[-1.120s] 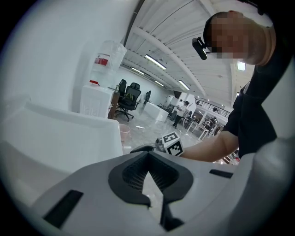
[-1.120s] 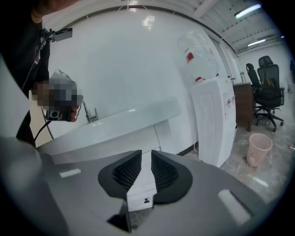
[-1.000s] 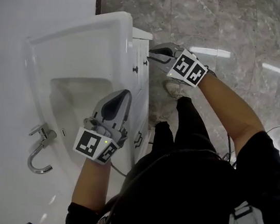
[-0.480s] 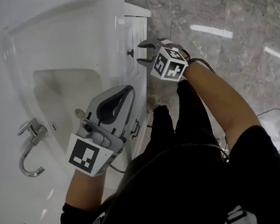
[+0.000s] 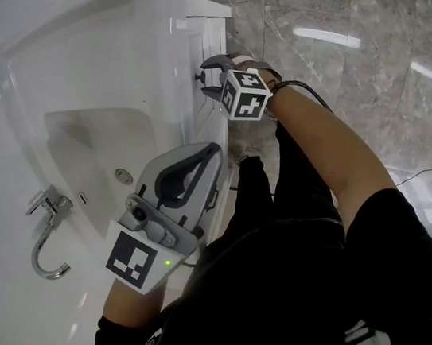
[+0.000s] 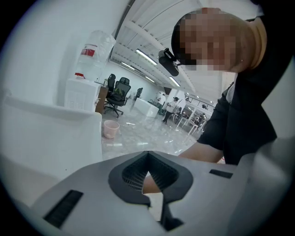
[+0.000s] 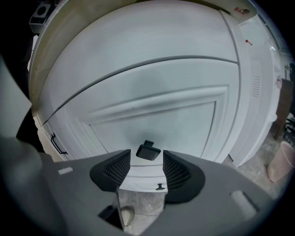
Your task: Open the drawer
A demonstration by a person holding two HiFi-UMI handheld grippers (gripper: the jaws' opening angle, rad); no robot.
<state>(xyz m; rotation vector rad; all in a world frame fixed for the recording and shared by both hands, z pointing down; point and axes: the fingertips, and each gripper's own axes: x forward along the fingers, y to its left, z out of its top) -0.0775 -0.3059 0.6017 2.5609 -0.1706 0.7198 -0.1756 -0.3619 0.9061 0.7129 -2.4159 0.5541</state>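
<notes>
The white vanity's drawer front (image 7: 152,110) fills the right gripper view, with its dark square knob (image 7: 148,151) low in the middle. My right gripper (image 7: 145,160) is open; its jaws have just been opening. The knob sits just ahead of the gap between the fingertips, and the pads do not press on it. In the head view the right gripper (image 5: 207,74) is against the cabinet face under the sink's edge. My left gripper (image 5: 200,157) hovers shut and empty over the sink's front rim (image 5: 179,106); in its own view the left gripper (image 6: 147,156) has its tips touching.
A white basin (image 5: 85,136) with a chrome tap (image 5: 49,225) lies to the left. A second small knob (image 7: 160,186) sits on the drawer below and a bar handle (image 7: 57,144) on the panel to the left. Marble floor (image 5: 359,76) spreads to the right. A pink bin (image 6: 110,129) stands further off.
The right gripper has dropped from beside the countertop's edge down to the drawer front, and its jaws have spread apart. The left gripper has shifted slightly toward the sink's front rim.
</notes>
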